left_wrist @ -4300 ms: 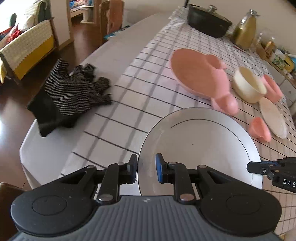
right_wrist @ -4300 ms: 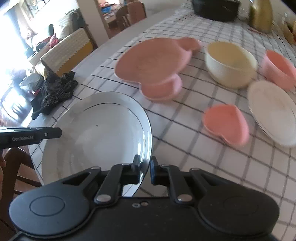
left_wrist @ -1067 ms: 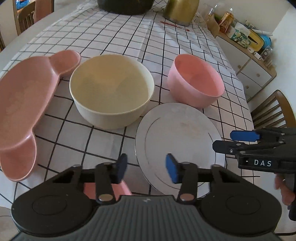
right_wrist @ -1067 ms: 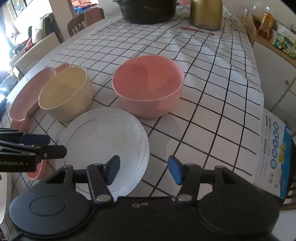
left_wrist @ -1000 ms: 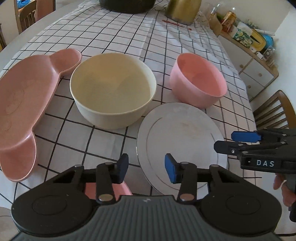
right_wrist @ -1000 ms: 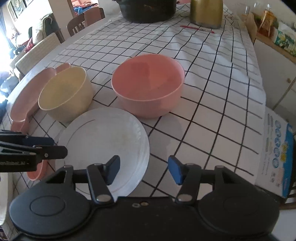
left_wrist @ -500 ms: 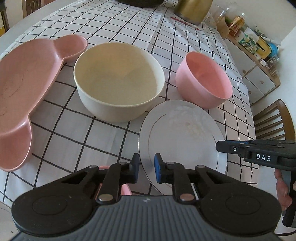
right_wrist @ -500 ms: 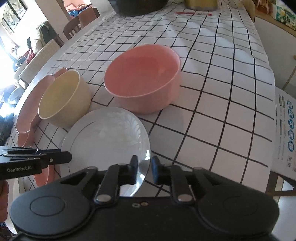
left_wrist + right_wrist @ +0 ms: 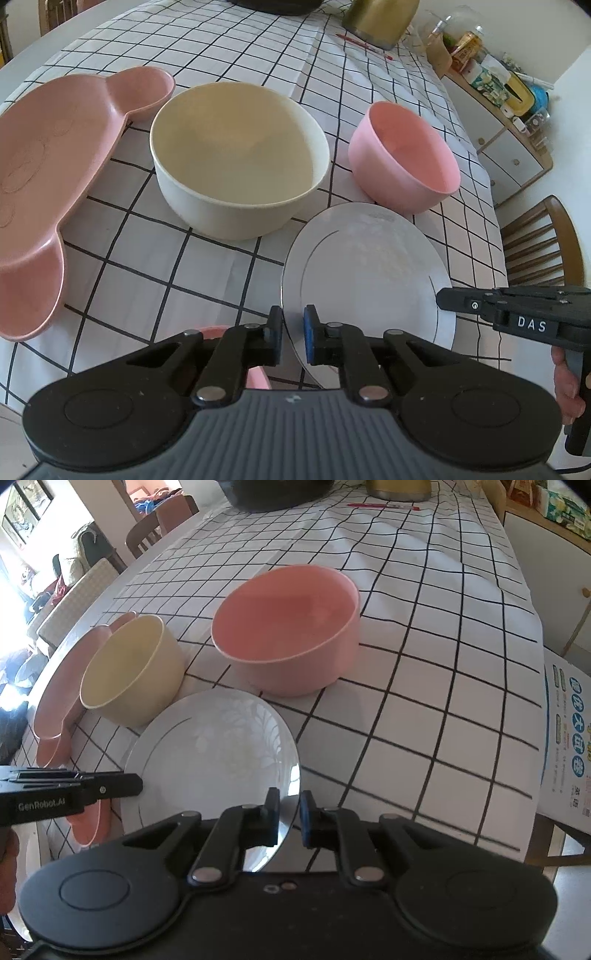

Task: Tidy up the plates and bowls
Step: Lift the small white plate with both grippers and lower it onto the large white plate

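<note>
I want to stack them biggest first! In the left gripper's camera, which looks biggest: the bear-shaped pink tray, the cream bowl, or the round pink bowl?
1. bear-shaped pink tray
2. cream bowl
3. round pink bowl

The round pink bowl sits farther away, so it may be nearer the cream bowl's size.

Bright daylight from the blown-out left side, glare on the white plate [image 9: 214, 746], fisheye-curved edges, slight softness

left gripper [image 9: 292, 338] clamps white plate [image 9: 369, 280] rim | right gripper [image 9: 441, 300] at opposite rim
</note>
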{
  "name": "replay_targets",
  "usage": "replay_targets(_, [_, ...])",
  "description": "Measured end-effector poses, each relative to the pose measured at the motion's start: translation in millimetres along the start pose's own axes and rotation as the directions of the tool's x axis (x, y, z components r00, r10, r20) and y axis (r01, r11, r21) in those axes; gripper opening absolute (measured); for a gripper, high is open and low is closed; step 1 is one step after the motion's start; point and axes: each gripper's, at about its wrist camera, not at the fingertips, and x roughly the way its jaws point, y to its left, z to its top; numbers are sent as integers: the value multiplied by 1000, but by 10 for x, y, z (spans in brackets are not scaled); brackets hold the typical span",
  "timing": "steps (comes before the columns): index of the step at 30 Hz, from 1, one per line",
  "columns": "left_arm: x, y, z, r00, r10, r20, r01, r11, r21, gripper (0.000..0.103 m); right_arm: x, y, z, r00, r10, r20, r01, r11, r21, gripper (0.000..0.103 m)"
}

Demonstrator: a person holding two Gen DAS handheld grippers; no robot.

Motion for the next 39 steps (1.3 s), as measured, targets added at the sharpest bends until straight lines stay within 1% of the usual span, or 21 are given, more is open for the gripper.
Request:
replay_targets(4, [-39,-6,-13,1000,-28,4,28,1000,10,11,-62,4,-96,1000,-9,5,9,1000,28,10])
replay_targets(10, [-134,-70,-58,999,-50,10,50,997,62,11,-198,41,-282,999,-31,18,29,996,89,8])
replay_targets(18, [-385,-100,-150,995,-94,29,90,989,116,11,-544,169,-527,996,-54,73,41,985,166,7])
replay_targets(22, [-545,-63,-221,994,-102,27,98,986,133,11,-704,293,-626,993,-61,97,41,980,196,7])
replay_targets(26, [-740,51,-329,994,-106,35,100,984,145,11,-828,513,-731,991,-68,112,45,979,201,7])
replay_targets(30, [-926,238,-438,993,-108,41,102,985,138,11,-881,758,-839,991,-58,118,33,979,202,7])
replay_targets(39, [-1310,774,-745,995,-72,62,64,992,109,11,-836,1398,-1022,993,-14,118,-6,986,168,6])
